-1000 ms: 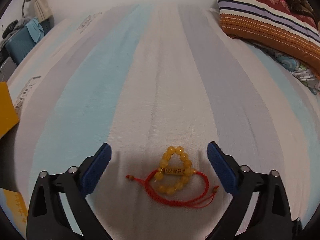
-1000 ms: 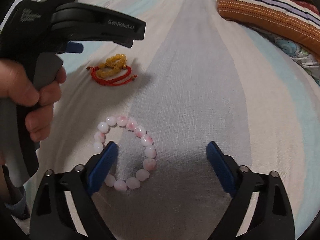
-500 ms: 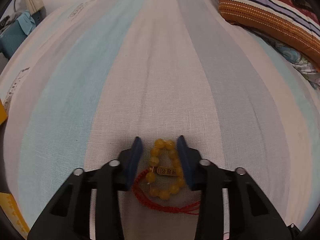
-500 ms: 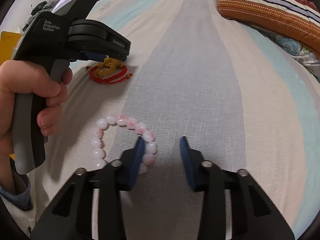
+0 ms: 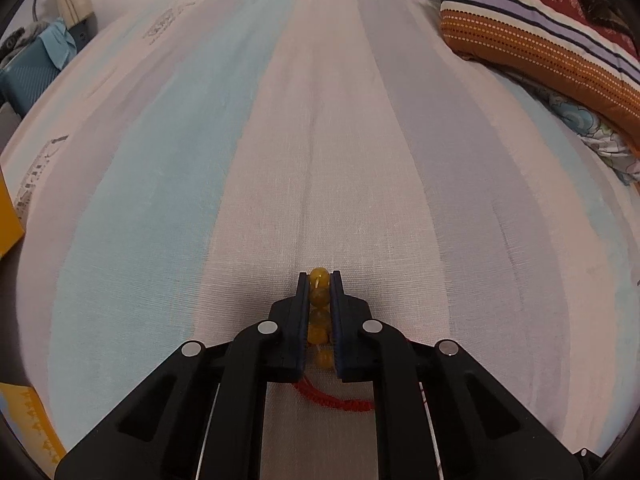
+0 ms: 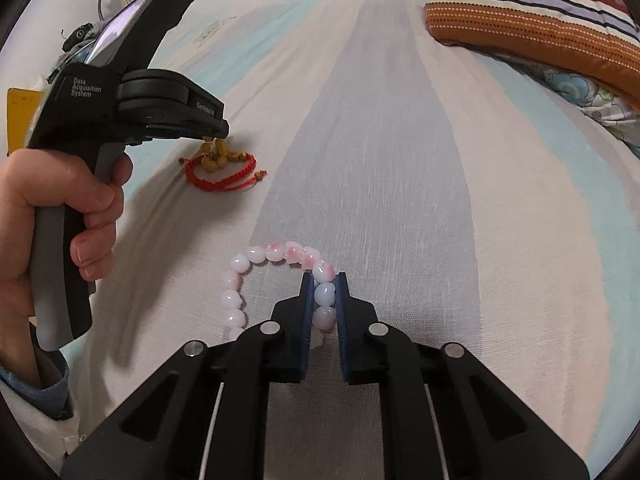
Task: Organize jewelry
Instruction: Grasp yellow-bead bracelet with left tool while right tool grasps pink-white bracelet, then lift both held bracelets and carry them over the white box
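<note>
Both the left claw [image 5: 319, 280] and right claw [image 6: 323, 280] are clamped nearly closed, apparently angled downward.

1. A striped bedsheet [image 5: 320, 160] in pale blue, cream and grey bands covers the bed.
2. A folded quilt [image 5: 540, 28] with maroon, orange and purple stripes lies at the far right.
3. A floral cloth [image 6: 592, 96] shows beneath it.
4. A yellow box [image 5: 8, 216] sits at the left edge.

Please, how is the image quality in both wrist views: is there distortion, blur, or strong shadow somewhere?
Left wrist view: strong fisheye bending of the striped bedsheet, black corners; the left tongs, shut on the yellow bead bracelet, cast a soft shadow; far end hazy. Right wrist view: same bending; the pink-white bead bracelet is slightly blurred on its left side; the right tongs are sharp.
</note>
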Available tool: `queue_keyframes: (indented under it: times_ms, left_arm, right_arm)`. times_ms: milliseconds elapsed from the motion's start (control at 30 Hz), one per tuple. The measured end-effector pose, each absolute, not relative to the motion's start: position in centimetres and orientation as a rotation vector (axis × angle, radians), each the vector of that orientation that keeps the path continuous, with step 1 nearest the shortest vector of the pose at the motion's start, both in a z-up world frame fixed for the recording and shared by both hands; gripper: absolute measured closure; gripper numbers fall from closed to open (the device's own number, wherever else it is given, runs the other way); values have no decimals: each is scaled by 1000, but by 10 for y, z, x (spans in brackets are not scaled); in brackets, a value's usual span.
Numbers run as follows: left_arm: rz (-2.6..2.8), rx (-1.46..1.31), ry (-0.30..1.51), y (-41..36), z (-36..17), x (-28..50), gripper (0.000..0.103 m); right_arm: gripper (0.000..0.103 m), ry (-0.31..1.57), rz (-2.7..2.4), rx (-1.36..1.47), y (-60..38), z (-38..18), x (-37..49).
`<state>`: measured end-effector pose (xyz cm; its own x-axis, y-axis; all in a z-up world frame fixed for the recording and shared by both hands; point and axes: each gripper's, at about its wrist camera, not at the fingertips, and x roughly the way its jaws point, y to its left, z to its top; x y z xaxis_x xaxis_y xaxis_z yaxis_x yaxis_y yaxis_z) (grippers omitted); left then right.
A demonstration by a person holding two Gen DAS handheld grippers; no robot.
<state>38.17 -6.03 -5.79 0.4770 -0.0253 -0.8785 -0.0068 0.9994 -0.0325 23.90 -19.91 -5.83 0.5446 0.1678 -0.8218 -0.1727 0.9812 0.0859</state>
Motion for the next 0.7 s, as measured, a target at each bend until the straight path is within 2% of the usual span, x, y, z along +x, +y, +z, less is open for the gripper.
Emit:
queue_keyframes:
  times_ms: [700]
  left_arm:
    - [-32,-46,1020,-46,-15,353,94]
  right_arm:
    - [93,906,201,1,-194,-17,218]
